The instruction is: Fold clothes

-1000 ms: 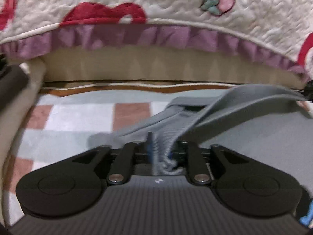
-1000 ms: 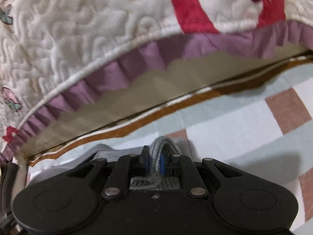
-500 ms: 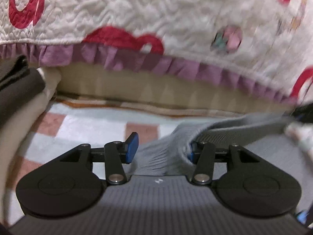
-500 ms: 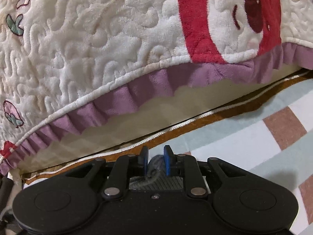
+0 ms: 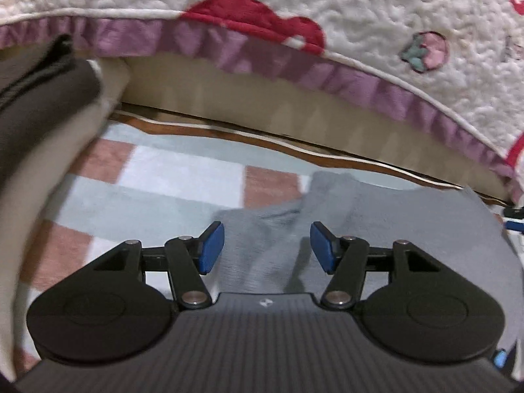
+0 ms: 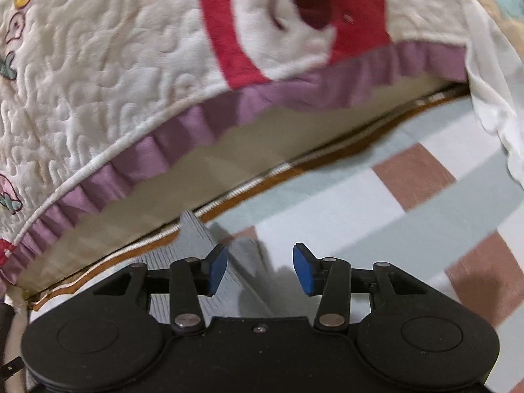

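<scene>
Left hand-held gripper [image 5: 267, 249]: blue pads [image 5: 209, 248] standing well apart, having just been opening, nothing pinched. Grey ribbed knit garment [image 5: 409, 229] lying flat on the checked bed sheet [image 5: 183, 177] of pale green, white and terracotta squares, directly below and ahead of this hand-held gripper. A raised fold of the grey knit running forward between the two pads, touching neither. Bulk of the cloth spread to the right of the right-hand pad, reaching toward the brown-trimmed far edge of the sheet. Beyond that edge, a cream quilted blanket with red appliqué and a purple ruffle [image 5: 360, 13]. At the left edge of the left wrist view, a blurred stack of dark brown and cream fabric [image 5: 42, 104].

Right hand-held gripper [image 6: 260, 268]: blue pads [image 6: 304, 273] likewise apart, having just been opening, no cloth clamped. In the right wrist view, a corner of the same grey ribbed garment [image 6: 193, 232] lying on the checked sheet [image 6: 344, 196] beneath and left of the left-hand pad, its tip near the brown-trimmed far edge. A narrow grey flap extending under the gap between the pads; right-hand pad over bare sheet. White crumpled cloth [image 6: 491, 98] at the far right corner of that view.
</scene>
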`<state>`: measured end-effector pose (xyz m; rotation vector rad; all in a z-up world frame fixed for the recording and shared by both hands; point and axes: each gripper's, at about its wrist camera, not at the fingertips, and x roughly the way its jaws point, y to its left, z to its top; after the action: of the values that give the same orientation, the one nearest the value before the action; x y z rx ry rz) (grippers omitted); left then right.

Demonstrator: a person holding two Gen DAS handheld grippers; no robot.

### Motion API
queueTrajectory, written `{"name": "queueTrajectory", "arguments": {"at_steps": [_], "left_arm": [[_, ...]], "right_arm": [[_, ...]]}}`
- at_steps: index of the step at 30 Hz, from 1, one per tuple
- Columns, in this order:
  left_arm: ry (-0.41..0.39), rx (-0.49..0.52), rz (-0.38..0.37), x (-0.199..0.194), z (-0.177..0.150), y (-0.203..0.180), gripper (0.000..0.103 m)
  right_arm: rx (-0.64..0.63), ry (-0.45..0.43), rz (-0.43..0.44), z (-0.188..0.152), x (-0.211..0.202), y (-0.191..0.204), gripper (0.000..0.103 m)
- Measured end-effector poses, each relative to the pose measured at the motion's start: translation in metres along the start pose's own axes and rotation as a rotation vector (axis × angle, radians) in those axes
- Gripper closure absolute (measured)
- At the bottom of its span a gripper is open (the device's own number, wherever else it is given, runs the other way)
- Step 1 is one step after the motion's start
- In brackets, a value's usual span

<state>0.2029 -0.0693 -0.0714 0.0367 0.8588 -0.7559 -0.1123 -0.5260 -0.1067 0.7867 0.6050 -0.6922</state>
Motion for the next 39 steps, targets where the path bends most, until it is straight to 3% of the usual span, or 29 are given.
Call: {"name": "queueTrajectory", "arguments": {"at_steps": [5, 8, 10, 11, 14, 15, 16, 18, 19, 21, 24, 26, 31, 34, 37, 38, 39], "left_arm": [[0.062, 0.076, -0.008, 0.013, -0.008, -0.014, 0.042], [0.081, 0.052, 0.011, 0.023, -0.013, -0.01, 0.042], [0.06, 0.009, 0.044, 0.025, -0.012, -0.002, 0.065], [0.047, -0.013, 0.068, 0.024, -0.011, 0.002, 0.081], [0.008, -0.105, 0.128, 0.021, -0.007, 0.017, 0.079], [0.0, -0.108, 0.171, 0.019, -0.006, 0.019, 0.067], [-0.003, -0.084, 0.235, 0.017, -0.005, 0.018, 0.062], [-0.01, -0.036, 0.362, 0.013, -0.003, 0.016, 0.062], [-0.002, -0.023, 0.388, 0.01, -0.002, 0.017, 0.062], [0.031, -0.044, 0.357, 0.005, -0.002, 0.022, 0.062], [0.081, -0.216, 0.173, -0.01, -0.01, 0.037, 0.061], [0.109, -0.257, 0.106, -0.02, -0.019, 0.039, 0.058], [0.183, -0.161, 0.122, -0.03, -0.047, 0.029, 0.053], [0.219, -0.231, 0.064, -0.036, -0.07, 0.029, 0.05], [0.26, -0.255, 0.003, -0.031, -0.081, 0.025, 0.044], [0.242, -0.233, 0.01, -0.03, -0.082, 0.022, 0.048], [0.212, -0.204, 0.021, -0.031, -0.082, 0.017, 0.078]], "right_arm": [[-0.007, 0.058, 0.069, -0.013, -0.006, -0.009, 0.053], [-0.051, 0.098, 0.089, -0.022, -0.01, -0.007, 0.053], [-0.099, 0.129, 0.076, -0.027, -0.01, -0.003, 0.053], [-0.12, 0.141, 0.063, -0.029, -0.01, -0.002, 0.053], [-0.172, 0.172, 0.023, -0.037, -0.008, 0.0, 0.052], [-0.18, 0.178, 0.008, -0.039, -0.006, -0.001, 0.05], [-0.189, 0.185, -0.008, -0.041, -0.004, -0.002, 0.047], [-0.194, 0.186, -0.028, -0.045, -0.002, -0.004, 0.042], [-0.187, 0.183, -0.027, -0.045, -0.002, -0.005, 0.042], [-0.179, 0.179, -0.028, -0.045, -0.002, -0.007, 0.041], [-0.191, 0.161, -0.046, -0.047, -0.011, -0.007, 0.041], [-0.198, 0.134, -0.077, -0.049, -0.024, -0.008, 0.041], [-0.153, 0.064, -0.092, -0.065, -0.069, -0.024, 0.041], [-0.05, 0.016, -0.083, -0.078, -0.099, -0.042, 0.041], [0.085, 0.021, -0.054, -0.092, -0.116, -0.063, 0.039], [0.106, 0.043, -0.048, -0.099, -0.117, -0.07, 0.038], [0.127, 0.064, -0.042, -0.105, -0.118, -0.076, 0.038]]}}
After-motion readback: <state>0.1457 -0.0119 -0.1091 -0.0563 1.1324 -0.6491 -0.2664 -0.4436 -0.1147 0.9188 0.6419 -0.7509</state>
